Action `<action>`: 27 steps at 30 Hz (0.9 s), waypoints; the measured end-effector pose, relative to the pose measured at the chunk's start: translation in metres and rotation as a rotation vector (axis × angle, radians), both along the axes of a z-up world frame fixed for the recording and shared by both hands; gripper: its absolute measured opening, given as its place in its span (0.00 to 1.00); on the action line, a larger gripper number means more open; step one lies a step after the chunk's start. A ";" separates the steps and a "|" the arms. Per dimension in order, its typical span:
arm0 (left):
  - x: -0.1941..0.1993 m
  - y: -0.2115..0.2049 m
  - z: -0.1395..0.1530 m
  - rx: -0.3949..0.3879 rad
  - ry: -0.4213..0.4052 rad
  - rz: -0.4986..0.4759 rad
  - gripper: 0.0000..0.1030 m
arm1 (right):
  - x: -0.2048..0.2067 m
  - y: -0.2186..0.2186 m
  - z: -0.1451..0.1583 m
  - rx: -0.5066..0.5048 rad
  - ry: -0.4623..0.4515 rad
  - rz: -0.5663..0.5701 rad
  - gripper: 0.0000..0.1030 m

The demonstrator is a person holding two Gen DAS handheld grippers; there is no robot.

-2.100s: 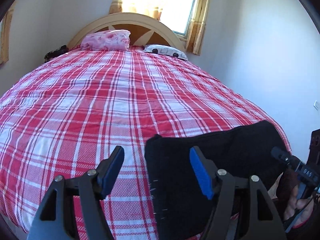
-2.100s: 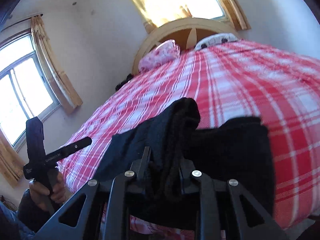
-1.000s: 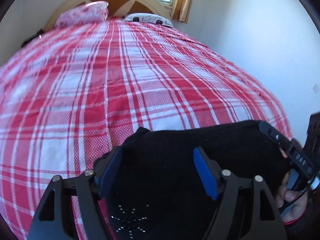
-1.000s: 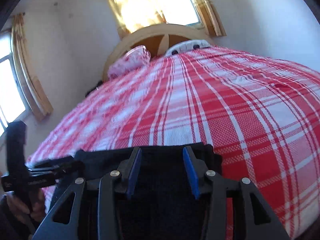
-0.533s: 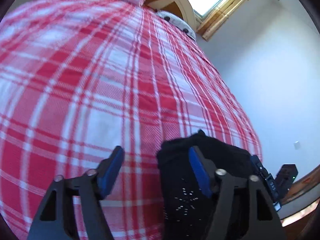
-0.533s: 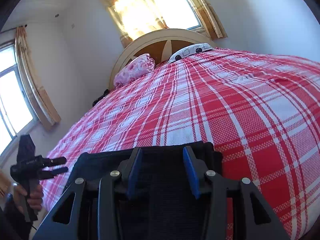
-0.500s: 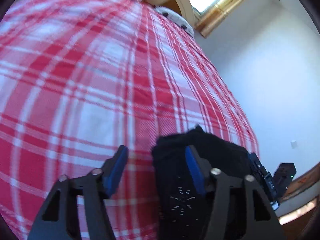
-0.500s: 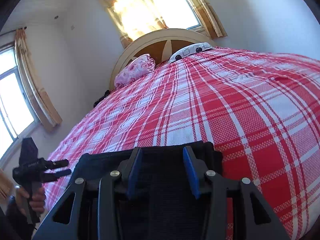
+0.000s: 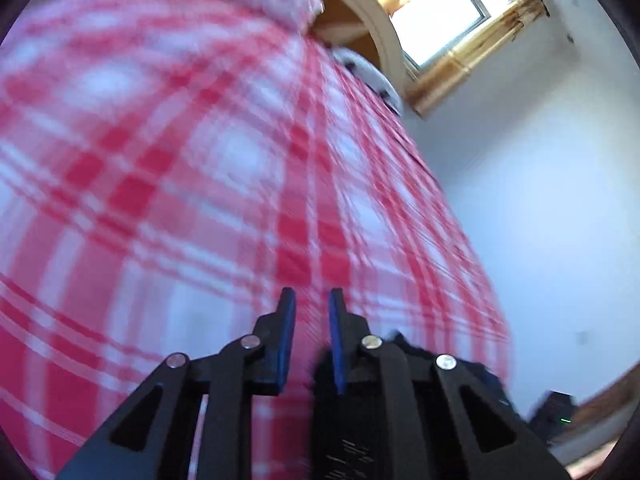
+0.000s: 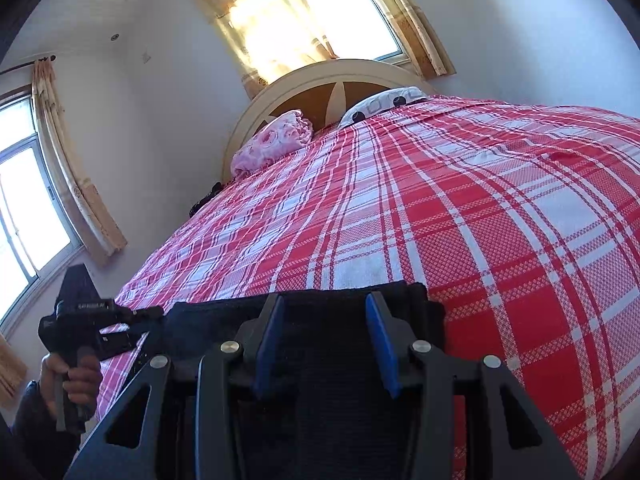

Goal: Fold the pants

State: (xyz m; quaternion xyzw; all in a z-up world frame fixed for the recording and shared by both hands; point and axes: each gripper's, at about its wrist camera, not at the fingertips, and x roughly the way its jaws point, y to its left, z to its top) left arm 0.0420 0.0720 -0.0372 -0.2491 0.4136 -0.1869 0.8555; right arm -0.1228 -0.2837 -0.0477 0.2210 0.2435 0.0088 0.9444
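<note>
Narrowing left gripper [image 9: 311, 304] fingers, pants [image 10: 344, 344] unmoved

- The bed [image 10: 460, 208] spreads wide under its red plaid cover, bare from the folded black pants [image 10: 340, 312] up to the pillows.
- The pants lie along the near edge, directly under the right gripper [image 10: 324, 340], whose spread fingers [image 10: 378, 336] hover over the cloth.
- The left gripper [image 10: 120, 326] sits at the pants' left end, blocking that side.
- At the far end, the pink pillow [image 10: 272, 142], the white pillow [image 10: 384, 105] and the headboard [image 10: 320, 92] close the way.
- A wall [image 9: 540, 200] runs close along the bed's right side.
</note>
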 end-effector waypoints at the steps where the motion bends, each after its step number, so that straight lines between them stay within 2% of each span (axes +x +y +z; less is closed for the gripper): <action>1: 0.001 0.004 0.005 0.051 -0.007 0.020 0.16 | -0.001 0.001 0.000 -0.005 -0.003 0.001 0.44; 4: -0.002 0.000 0.006 0.111 0.010 -0.006 0.16 | -0.002 0.007 0.001 -0.054 -0.008 0.006 0.44; 6: -0.013 -0.014 0.008 0.170 -0.026 -0.059 0.18 | -0.004 0.009 0.007 -0.072 -0.004 0.009 0.44; 7: -0.020 -0.021 0.009 0.206 -0.050 -0.088 0.22 | -0.007 0.007 0.012 -0.061 -0.008 0.005 0.44; 8: -0.029 -0.033 0.010 0.251 -0.075 -0.128 0.35 | -0.014 0.003 0.017 -0.032 -0.024 -0.011 0.45; 9: -0.039 -0.041 0.008 0.278 -0.091 -0.158 0.54 | -0.022 -0.003 0.021 -0.008 -0.036 -0.035 0.48; 10: -0.044 -0.049 0.007 0.293 -0.106 -0.184 0.62 | -0.028 -0.008 0.024 0.008 -0.038 -0.060 0.58; 11: -0.049 -0.052 0.007 0.301 -0.123 -0.203 0.68 | -0.037 -0.016 0.026 0.024 -0.033 -0.095 0.64; 12: -0.053 -0.061 0.007 0.317 -0.146 -0.224 0.68 | -0.044 -0.024 0.027 0.036 -0.027 -0.130 0.71; 13: -0.054 -0.066 0.007 0.336 -0.157 -0.236 0.68 | -0.053 -0.033 0.025 0.054 -0.022 -0.167 0.73; 16: -0.054 -0.076 -0.003 0.364 -0.125 -0.257 0.68 | -0.071 -0.055 0.012 0.155 0.009 -0.196 0.73; 19: -0.054 -0.075 -0.015 0.348 -0.077 -0.236 0.71 | -0.073 -0.055 -0.013 0.291 0.055 -0.122 0.73; 21: -0.059 -0.071 -0.020 0.334 -0.053 -0.216 0.77 | -0.070 -0.043 -0.028 0.343 0.085 -0.074 0.73; 22: -0.061 -0.070 -0.022 0.328 -0.042 -0.211 0.79 | -0.070 -0.036 -0.034 0.349 0.092 -0.064 0.73; 23: -0.063 -0.069 -0.024 0.319 -0.034 -0.207 0.79 | -0.077 -0.025 -0.034 0.294 0.057 -0.087 0.73; 25: -0.068 -0.071 -0.024 0.329 -0.040 -0.205 0.79 | -0.079 -0.013 -0.034 0.251 0.072 -0.096 0.73; 27: -0.072 -0.075 -0.024 0.346 -0.042 -0.217 0.79 | -0.080 -0.008 -0.033 0.268 0.093 -0.094 0.73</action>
